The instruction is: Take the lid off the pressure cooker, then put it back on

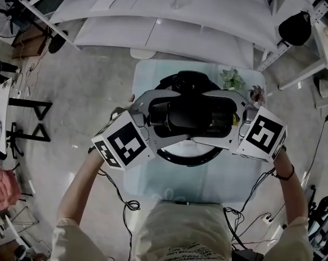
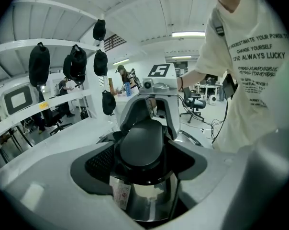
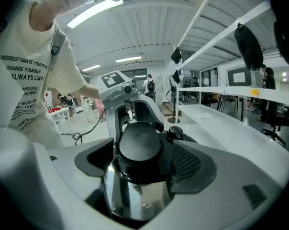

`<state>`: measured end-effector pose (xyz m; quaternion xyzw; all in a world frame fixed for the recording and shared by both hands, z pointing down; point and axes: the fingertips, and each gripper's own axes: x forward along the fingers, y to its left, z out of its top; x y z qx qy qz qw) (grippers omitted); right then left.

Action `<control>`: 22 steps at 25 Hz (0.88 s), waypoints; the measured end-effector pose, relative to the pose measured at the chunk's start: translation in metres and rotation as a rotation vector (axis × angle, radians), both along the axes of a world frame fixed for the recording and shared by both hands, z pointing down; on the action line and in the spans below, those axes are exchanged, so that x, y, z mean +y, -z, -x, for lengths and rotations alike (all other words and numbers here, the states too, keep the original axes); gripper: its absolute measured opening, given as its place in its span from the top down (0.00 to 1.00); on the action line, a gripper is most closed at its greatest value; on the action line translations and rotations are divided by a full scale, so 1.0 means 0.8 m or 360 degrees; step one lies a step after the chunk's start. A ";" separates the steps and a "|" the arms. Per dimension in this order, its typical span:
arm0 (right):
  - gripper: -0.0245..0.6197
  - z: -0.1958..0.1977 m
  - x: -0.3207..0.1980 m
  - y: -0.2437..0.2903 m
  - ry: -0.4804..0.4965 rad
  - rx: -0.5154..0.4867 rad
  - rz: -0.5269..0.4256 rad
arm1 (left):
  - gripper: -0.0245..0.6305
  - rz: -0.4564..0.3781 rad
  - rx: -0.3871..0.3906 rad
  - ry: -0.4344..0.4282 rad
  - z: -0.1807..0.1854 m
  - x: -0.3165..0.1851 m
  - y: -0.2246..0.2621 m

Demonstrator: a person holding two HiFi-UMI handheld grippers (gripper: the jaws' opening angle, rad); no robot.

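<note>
The pressure cooker [image 1: 187, 157] stands on a small pale table [image 1: 147, 80] straight below me. Its black lid handle [image 1: 192, 116] is held from both ends. My left gripper [image 1: 165, 117] comes in from the left and is shut on the handle [image 2: 140, 145]. From the right, my right gripper [image 1: 218, 119] is shut on the same handle [image 3: 138, 145]. Under the handle shows shiny steel [image 2: 145, 198] with a small sticker [image 2: 119, 195]. Each gripper view shows the other gripper beyond the handle. I cannot tell whether the lid sits on the pot or is raised.
Two small potted plants [image 1: 232, 79] [image 1: 257, 94] stand at the table's far right corner. Cables [image 1: 128, 203] hang at the near edge. White benches [image 1: 169, 31] run behind the table. A black stand [image 1: 28, 118] is on the floor at the left.
</note>
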<state>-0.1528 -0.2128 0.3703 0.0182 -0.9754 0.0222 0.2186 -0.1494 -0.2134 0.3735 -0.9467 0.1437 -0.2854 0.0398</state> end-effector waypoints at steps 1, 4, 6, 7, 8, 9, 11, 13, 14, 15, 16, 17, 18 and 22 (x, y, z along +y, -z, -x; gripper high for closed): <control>0.36 0.001 0.001 -0.002 0.0009 0.0019 0.0003 | 0.44 -0.0001 -0.0006 -0.0024 -0.001 0.001 -0.001; 0.37 0.003 0.004 -0.006 0.0045 0.0073 -0.0002 | 0.44 -0.0011 -0.0016 -0.0104 -0.003 0.004 0.000; 0.38 0.002 0.006 -0.010 0.0081 0.0124 -0.0038 | 0.46 -0.0006 -0.0011 -0.0148 -0.004 0.006 0.000; 0.45 0.001 0.006 -0.011 0.0101 0.0149 -0.0062 | 0.47 -0.0003 -0.0007 -0.0161 -0.004 0.006 -0.001; 0.49 0.000 0.007 -0.013 0.0118 0.0166 -0.0076 | 0.48 -0.0006 -0.0004 -0.0169 -0.003 0.006 -0.001; 0.50 0.000 0.006 -0.014 0.0127 0.0175 -0.0080 | 0.49 -0.0014 -0.0001 -0.0173 -0.003 0.005 -0.001; 0.51 0.001 0.006 -0.015 0.0135 0.0186 -0.0069 | 0.52 -0.0032 0.0002 -0.0178 -0.003 0.003 -0.002; 0.51 0.001 0.006 -0.016 0.0144 0.0194 -0.0055 | 0.52 -0.0037 0.0014 -0.0181 -0.004 0.003 -0.002; 0.52 0.002 0.006 -0.016 0.0148 0.0197 -0.0047 | 0.52 -0.0037 0.0023 -0.0181 -0.004 0.003 -0.001; 0.52 0.003 0.006 -0.015 0.0150 0.0202 -0.0039 | 0.52 -0.0038 0.0031 -0.0179 -0.004 0.003 0.000; 0.53 0.003 0.006 -0.015 0.0151 0.0210 -0.0032 | 0.52 -0.0039 0.0039 -0.0177 -0.004 0.003 0.000; 0.53 0.003 0.006 -0.015 0.0154 0.0215 -0.0026 | 0.52 -0.0038 0.0044 -0.0173 -0.004 0.003 0.000; 0.53 0.004 0.007 -0.016 0.0155 0.0217 -0.0023 | 0.52 -0.0037 0.0051 -0.0172 -0.004 0.003 0.000; 0.53 0.004 0.005 -0.016 0.0145 0.0221 -0.0030 | 0.52 -0.0048 0.0084 -0.0170 -0.004 0.002 0.001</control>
